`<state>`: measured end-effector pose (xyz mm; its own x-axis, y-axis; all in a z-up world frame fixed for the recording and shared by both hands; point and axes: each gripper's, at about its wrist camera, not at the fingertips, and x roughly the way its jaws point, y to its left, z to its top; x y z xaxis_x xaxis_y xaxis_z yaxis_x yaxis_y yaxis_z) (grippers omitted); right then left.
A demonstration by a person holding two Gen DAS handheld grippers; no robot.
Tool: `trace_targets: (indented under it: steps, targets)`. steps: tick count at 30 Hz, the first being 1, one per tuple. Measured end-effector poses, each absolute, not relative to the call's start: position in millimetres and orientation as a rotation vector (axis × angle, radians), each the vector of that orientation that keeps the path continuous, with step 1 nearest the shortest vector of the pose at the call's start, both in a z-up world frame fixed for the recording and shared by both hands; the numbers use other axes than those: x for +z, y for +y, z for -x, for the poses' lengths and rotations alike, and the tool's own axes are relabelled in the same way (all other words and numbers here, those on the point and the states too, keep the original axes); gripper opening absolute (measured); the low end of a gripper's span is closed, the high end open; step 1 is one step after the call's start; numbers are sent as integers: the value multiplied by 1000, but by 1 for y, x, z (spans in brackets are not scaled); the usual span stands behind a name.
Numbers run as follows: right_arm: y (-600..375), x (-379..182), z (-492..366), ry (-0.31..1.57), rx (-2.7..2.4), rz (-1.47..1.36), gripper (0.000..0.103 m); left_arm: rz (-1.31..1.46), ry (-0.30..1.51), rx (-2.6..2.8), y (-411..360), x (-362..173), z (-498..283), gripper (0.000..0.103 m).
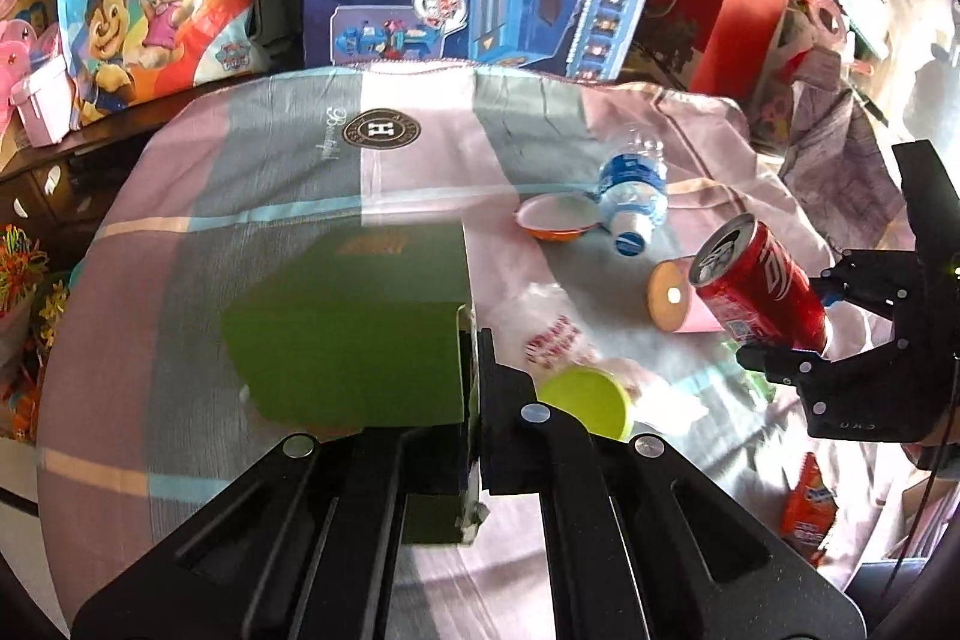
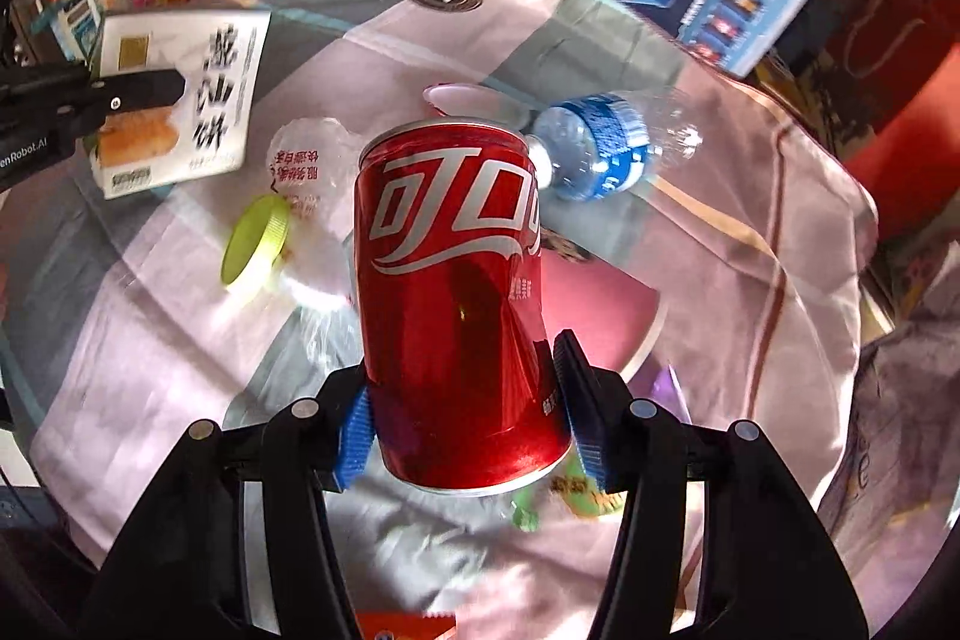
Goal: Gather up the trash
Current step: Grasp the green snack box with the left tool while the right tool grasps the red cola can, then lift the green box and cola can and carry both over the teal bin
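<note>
At the centre of the right wrist view, the red can (image 2: pixel 459 304) fills the frame, pinched at its lower body by the right gripper (image 2: pixel 468 424), blue pads tight on both sides, lifted clear of the striped cloth (image 2: pixel 750 244) that covers the worktop. Upper left of that view, the left gripper (image 2: pixel 144 91) is clamped on the flat edge of a white snack box (image 2: pixel 180 100), also off the cloth. From the left wrist view the box (image 1: pixel 354 322) shows its green side at centre left, the fingers pressed together on its thin flap. Down on the cloth: a water bottle (image 2: pixel 594 142) lying on its side right of centre, a lime lid (image 2: pixel 255 241) at left, a clear wrapper (image 2: pixel 309 160) with red print just above it. A small orange bowl (image 1: pixel 555 219) touches the bottle's cap end.
</note>
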<state>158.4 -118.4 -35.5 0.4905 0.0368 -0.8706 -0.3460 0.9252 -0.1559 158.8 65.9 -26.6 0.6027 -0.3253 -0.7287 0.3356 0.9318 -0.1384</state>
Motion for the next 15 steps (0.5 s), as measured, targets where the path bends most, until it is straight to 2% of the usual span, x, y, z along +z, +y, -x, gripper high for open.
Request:
trace_targets:
  steps: [15]
  targets:
    - [-190, -22, -101, 971, 166, 181, 52, -40, 790, -429, 20, 11, -113, 2]
